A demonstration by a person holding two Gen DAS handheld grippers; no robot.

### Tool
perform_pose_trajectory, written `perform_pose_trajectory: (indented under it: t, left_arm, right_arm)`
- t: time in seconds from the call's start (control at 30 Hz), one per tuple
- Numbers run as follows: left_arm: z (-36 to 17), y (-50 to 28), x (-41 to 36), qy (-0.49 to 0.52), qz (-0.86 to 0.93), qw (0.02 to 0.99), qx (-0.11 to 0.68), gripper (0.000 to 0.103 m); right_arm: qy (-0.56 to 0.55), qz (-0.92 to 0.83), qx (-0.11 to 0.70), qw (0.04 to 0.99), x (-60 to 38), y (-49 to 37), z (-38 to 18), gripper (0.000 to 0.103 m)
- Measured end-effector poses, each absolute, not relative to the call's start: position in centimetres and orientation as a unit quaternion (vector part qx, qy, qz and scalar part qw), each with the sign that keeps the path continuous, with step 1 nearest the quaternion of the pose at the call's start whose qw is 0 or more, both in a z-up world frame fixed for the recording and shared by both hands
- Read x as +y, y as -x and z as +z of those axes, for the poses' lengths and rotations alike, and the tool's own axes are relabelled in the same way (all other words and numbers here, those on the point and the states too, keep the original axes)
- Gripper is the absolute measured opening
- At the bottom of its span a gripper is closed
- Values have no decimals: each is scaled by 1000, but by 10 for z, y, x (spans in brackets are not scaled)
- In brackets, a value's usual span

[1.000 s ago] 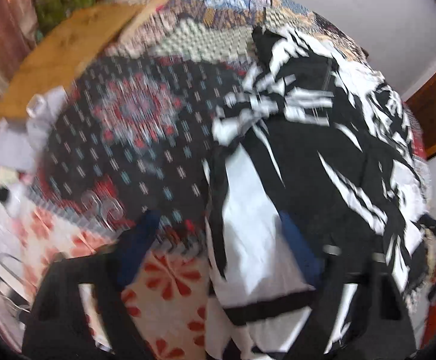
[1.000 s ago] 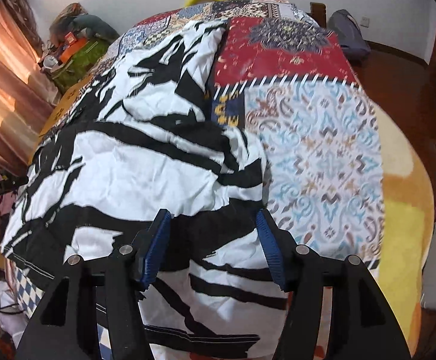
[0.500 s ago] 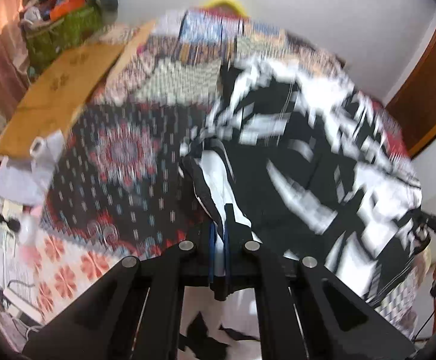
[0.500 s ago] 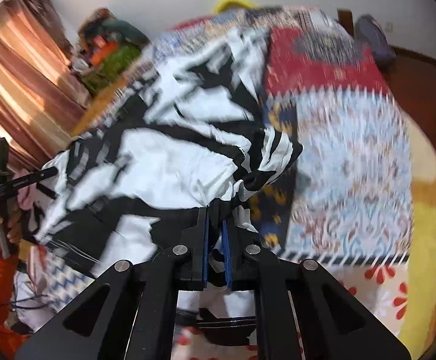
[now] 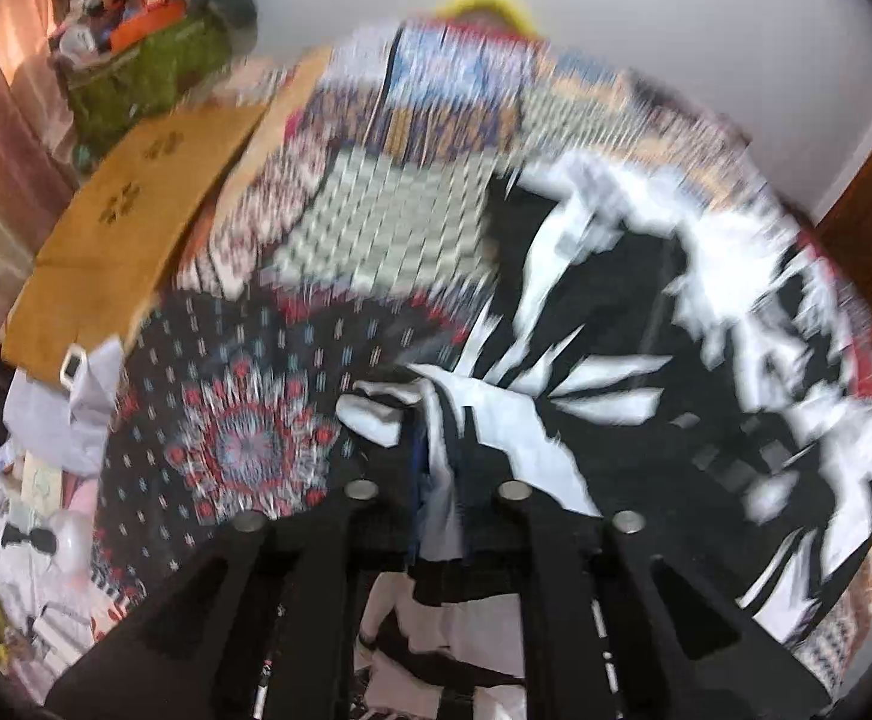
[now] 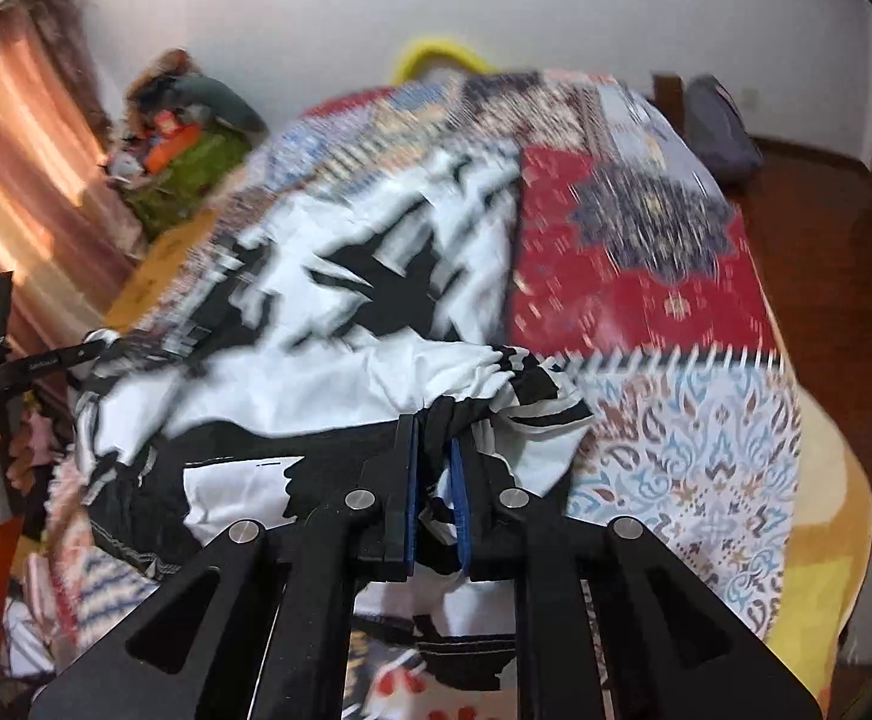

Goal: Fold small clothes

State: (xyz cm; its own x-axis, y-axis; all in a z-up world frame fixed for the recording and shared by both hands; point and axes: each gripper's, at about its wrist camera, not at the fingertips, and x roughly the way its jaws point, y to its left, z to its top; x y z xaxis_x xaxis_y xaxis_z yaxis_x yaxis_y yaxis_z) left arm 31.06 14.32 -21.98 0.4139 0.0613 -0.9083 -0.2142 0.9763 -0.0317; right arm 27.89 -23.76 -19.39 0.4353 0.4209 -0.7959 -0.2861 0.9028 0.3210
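Across the patchwork bedspread (image 6: 664, 276) lies the black-and-white garment (image 6: 328, 360), its near edge bunched right at our tongs. Our left gripper (image 5: 436, 480) clamps one gathered corner; jaws easing open slightly, cloth still pinched between the pads. Our right gripper (image 6: 433, 480) clamps the other corner the same way, jaws also easing open, fabric wadded between its blue pads (image 6: 457, 480).
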Motion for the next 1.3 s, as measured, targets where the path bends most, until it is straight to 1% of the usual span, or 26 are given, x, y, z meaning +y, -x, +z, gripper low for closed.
perform_pose_trajectory:
  t: [0.1,0.13,0.17,0.2,0.23,0.3,0.33,0.37,0.47,0.6,0.77,0.8,0.83,0.9,0.97,1.0,1.07,1.13,1.3]
  left_arm:
    - [-235,-304,147,87,74,824,555,19]
    - [-234,-299,149,89,72,824,555,28]
    - [-232,-296,150,90,72,824,555,45]
    - [-227,-290,153,90,74,827,550,54]
    - [-220,-282,157,90,76,834,540,70]
    - [-207,-268,161,91,77,844,524,77]
    - [-201,-259,164,94,76,846,519,79]
    - [-198,-252,168,101,74,846,518,82]
    - [-196,-235,174,124,68,844,518,83]
    - [-215,-209,176,136,66,828,541,83]
    - [-251,-188,172,167,58,799,574,83]
    - [-254,-184,169,164,59,803,569,83]
    - [-253,-180,166,157,62,812,559,82]
    - [-250,-177,161,155,55,819,550,69]
    - [-247,-175,156,158,44,822,545,49]
    - [-246,-174,152,155,37,825,543,44]
    - [-243,-173,145,144,28,828,541,23]
    - [-240,-172,137,131,22,832,539,15]
    - [-238,-174,134,124,28,833,538,8]
  right_arm:
    - [-70,203,507,835,-239,-278,-211,12]
    - [-70,202,510,833,-239,-277,-212,14]
    - [-71,202,511,832,-241,-275,-211,18]
    - [-70,199,512,833,-243,-272,-210,20]
    - [-70,198,511,834,-245,-270,-207,22]
    - [-72,198,502,839,-249,-264,-197,27]
    - [-76,200,493,844,-253,-259,-189,29]
    - [-77,200,486,847,-255,-255,-184,34]
    - [-74,198,465,860,-262,-243,-169,44]
    - [-60,192,467,861,-267,-231,-170,45]
    - [-67,180,505,841,-268,-228,-202,45]
    - [-68,179,511,838,-267,-228,-208,45]
    - [-69,177,517,835,-266,-229,-216,45]
    - [-67,174,526,830,-264,-229,-225,45]
    - [-69,174,534,824,-262,-230,-235,45]
    - [-66,173,532,826,-261,-230,-237,45]
    - [-53,165,524,834,-260,-229,-235,45]
    - [-54,156,517,840,-264,-228,-230,45]
    - [-70,150,508,845,-283,-229,-221,45]
